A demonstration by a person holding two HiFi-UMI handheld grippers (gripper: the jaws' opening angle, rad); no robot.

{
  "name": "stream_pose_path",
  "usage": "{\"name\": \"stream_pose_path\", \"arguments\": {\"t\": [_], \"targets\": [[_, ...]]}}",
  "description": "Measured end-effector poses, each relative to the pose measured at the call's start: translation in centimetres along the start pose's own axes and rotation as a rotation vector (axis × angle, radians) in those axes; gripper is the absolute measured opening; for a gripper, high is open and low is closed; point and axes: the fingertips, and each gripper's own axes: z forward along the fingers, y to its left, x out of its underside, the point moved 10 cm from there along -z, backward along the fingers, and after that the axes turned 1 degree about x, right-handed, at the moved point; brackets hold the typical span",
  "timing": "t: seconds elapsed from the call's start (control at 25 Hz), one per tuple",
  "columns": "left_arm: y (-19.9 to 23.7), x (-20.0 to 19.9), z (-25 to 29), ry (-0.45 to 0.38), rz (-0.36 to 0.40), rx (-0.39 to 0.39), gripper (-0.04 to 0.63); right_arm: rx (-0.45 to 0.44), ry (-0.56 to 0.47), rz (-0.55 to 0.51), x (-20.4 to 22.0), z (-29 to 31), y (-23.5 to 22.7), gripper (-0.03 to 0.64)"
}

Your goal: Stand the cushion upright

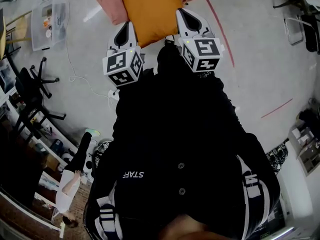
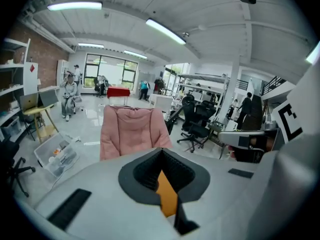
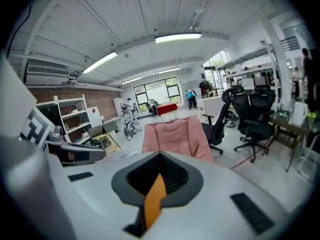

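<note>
My left gripper (image 1: 127,26) and right gripper (image 1: 181,12) are clamped on cushion (image 1: 150,6) corners. The pinch is thin, so fabric could slip, or the cushion could flop off the chair (image 1: 107,4).

You are standing on a grey floor (image 1: 260,69) that is carrying a pink floor chair (image 1: 107,1), a clear plastic bin (image 1: 49,21), a white cable (image 1: 74,77) and a red tape line (image 1: 276,109).

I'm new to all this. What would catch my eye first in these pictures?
An orange cushion at the top of the head view, pinched on either side by the left gripper and right gripper. Just beyond it stands a pink chair, which both gripper views look straight at.
</note>
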Motion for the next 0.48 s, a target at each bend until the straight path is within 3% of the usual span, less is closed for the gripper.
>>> {"name": "stream_pose_path", "arguments": {"t": [0.48], "targets": [[1.7,1.9,5.5,0.123,-0.036,-0.057,0.002,-0.04,0.13,0.015,1.5,5.8,-4.4,0.011]]}}
